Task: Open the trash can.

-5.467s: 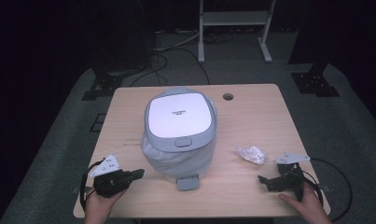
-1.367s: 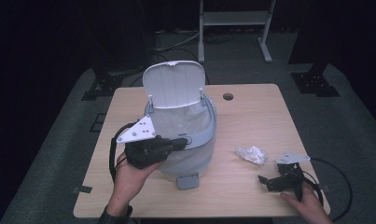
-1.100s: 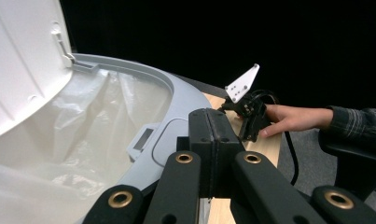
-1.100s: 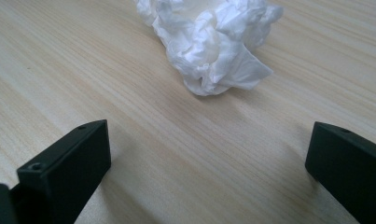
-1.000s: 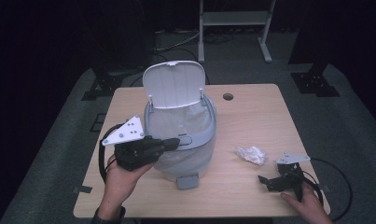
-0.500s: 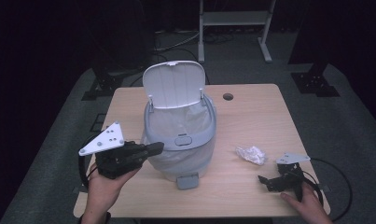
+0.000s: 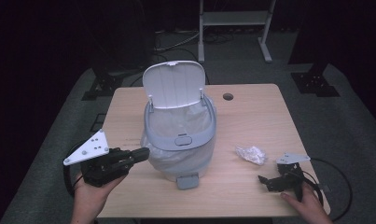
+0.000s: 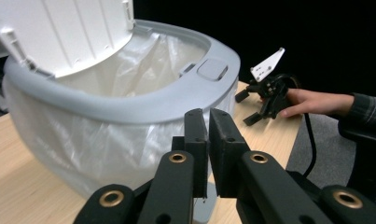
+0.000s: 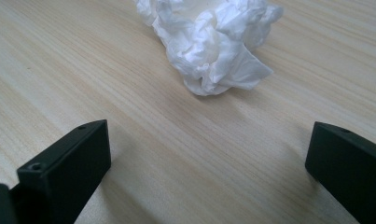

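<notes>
The left tongs (image 7: 141, 153) are on the left, pressed together and holding nothing, just beside the bin (image 7: 180, 135). The bin stands in the middle of the surface (image 7: 251, 112) with its lid (image 7: 175, 84) up and a thin bag (image 7: 176, 123) inside. To its right lies a crumpled paper ball (image 7: 251, 154). It looks light and soft, so it should squash easily; a grip across its middle seems best. The right tongs (image 7: 268, 182) rest near it, spread wide and empty. I cannot read any writing anywhere.
</notes>
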`<state>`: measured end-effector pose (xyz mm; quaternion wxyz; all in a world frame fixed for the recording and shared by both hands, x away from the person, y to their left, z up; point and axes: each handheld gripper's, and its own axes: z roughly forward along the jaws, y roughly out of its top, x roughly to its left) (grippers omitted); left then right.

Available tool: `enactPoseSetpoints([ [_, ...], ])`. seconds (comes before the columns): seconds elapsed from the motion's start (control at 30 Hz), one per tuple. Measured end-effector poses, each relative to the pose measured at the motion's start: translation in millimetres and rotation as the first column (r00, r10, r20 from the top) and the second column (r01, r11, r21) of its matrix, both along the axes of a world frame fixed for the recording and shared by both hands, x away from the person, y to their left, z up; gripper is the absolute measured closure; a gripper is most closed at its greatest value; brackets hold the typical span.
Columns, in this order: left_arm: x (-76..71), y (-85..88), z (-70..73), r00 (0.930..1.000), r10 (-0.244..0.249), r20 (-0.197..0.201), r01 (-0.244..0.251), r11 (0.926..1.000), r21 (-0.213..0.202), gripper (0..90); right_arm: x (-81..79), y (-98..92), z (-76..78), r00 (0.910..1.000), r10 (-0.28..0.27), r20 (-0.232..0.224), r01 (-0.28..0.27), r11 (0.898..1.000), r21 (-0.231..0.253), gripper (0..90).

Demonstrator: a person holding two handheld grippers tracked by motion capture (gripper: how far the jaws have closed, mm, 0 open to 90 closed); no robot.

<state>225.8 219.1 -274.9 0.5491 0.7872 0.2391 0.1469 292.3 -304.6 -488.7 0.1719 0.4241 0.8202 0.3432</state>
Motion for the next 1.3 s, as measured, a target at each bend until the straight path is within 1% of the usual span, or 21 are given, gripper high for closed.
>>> enactPoseSetpoints([
  [0.1,-0.8,3.3,-2.9,1.0,0.009,-0.002,-0.009,0.9999,0.006,82.6,0.0,0.0,0.0,1.0,0.0,0.0,0.0,1.0,0.0,0.0],
  [0.13,-1.4,6.1,-6.4,0.9997,0.021,-0.009,-0.02,0.9997,0.013,80.9,0.0,0.0,0.0,1.0,0.0,0.0,0.0,1.0,0.0,0.0],
  [0.17,-1.4,6.1,-6.4,0.9997,0.021,-0.009,-0.02,0.9997,0.013,78.4,0.0,0.0,0.0,1.0,0.0,0.0,0.0,1.0,0.0,0.0],
  [0.2,-1.5,7.5,-9.1,0.9995,0.03,-0.011,-0.029,0.9993,0.024,78.4,0.0,0.0,0.0,1.0,0.0,0.001,0.0,1.0,0.0,0.0],
  [0.33,-0.7,13.1,-20.7,0.9975,0.068,-0.021,-0.067,0.9963,0.055,66.5,0.0,0.0,0.0,1.0,0.0,0.001,0.0,1.0,0.0,0.0],
  [0.37,-0.7,13.1,-20.7,0.9975,0.068,-0.021,-0.067,0.9963,0.055,64.8,0.0,0.0,0.0,1.0,0.0,0.0,0.0,1.0,0.0,0.0],
  [0.4,-0.5,15.1,-25.5,0.9965,0.08,-0.024,-0.078,0.9951,0.06,62.9,0.0,0.0,0.0,1.0,0.001,0.001,-0.001,1.0,0.0,0.0],
  [0.43,-0.5,15.1,-25.5,0.9965,0.08,-0.024,-0.078,0.9951,0.06,60.0,0.0,0.1,0.0,1.0,-0.001,0.0,0.001,1.0,0.001,0.0],
  [0.47,-0.7,16.7,-30.4,0.995,0.096,-0.028,-0.094,0.9928,0.074,57.6,0.0,0.0,0.0,1.0,0.0,0.0,0.0,1.0,0.001,0.0],
  [0.5,-0.7,16.7,-30.4,0.995,0.096,-0.028,-0.094,0.9928,0.074,55.8,0.0,0.0,0.0,1.0,0.0,0.0,0.0,1.0,0.001,0.0],
  [0.53,-0.8,17.4,-33.9,0.9941,0.104,-0.032,-0.101,0.9915,0.082,55.8,0.0,0.0,0.0,1.0,0.0,0.001,0.0,1.0,0.0,0.0],
  [0.63,-1.0,18.7,-42.9,0.9913,0.128,-0.033,-0.124,0.9872,0.1,49.8,0.0,0.0,0.0,1.0,0.0,0.0,0.0,1.0,0.0,0.0],
  [0.7,-0.7,20.0,-48.0,0.9904,0.134,-0.033,-0.13,0.9857,0.108,46.2,0.0,0.1,0.0,1.0,-0.001,0.0,0.001,1.0,0.001,0.0],
  [0.73,-0.2,21.7,-53.7,0.9891,0.143,-0.037,-0.138,0.9838,0.115,42.7,0.0,0.0,0.0,1.0,0.0,0.0,0.0,1.0,0.0,0.0],
  [0.77,-0.2,21.7,-53.7,0.9891,0.143,-0.037,-0.138,0.9838,0.115,41.5,0.0,0.0,0.0,1.0,0.0,0.0,0.0,1.0,0.0,0.0],
  [0.8,0.3,22.5,-56.4,0.9881,0.149,-0.04,-0.143,0.9824,0.12,41.5,0.0,0.0,0.0,1.0,0.0,0.001,0.0,1.0,0.0,0.0],
  [0.93,1.9,24.8,-66.7,0.9851,0.166,-0.046,-0.158,0.9788,0.13,36.5,0.0,0.0,0.0,1.0,0.0,0.0,0.0,1.0,-0.001,0.0],
  [1.0,2.9,26.0,-72.6,0.983,0.178,-0.047,-0.17,0.976,0.136,33.7,0.0,0.0,0.0,1.0,0.0,0.0,0.0,1.0,0.0,0.0],
  [1.03,3.6,26.4,-75.3,0.9824,0.18,-0.048,-0.172,0.9754,0.137,29.7,0.0,0.0,0.0,1.0,0.0,0.0,0.0,1.0,-0.001,0.0],
  [1.1,4.8,27.0,-80.4,0.981,0.188,-0.049,-0.179,0.9734,0.143,28.2,0.0,0.0,0.0,1.0,0.0,0.001,0.0,1.0,-0.001,0.0],
  [1.3,13.7,26.4,-100.6,0.9792,0.193,-0.063,-0.18,0.9701,0.162,19.0,0.0,0.0,0.0,1.0,0.0,0.0,0.0,1.0,0.0,0.0],
])
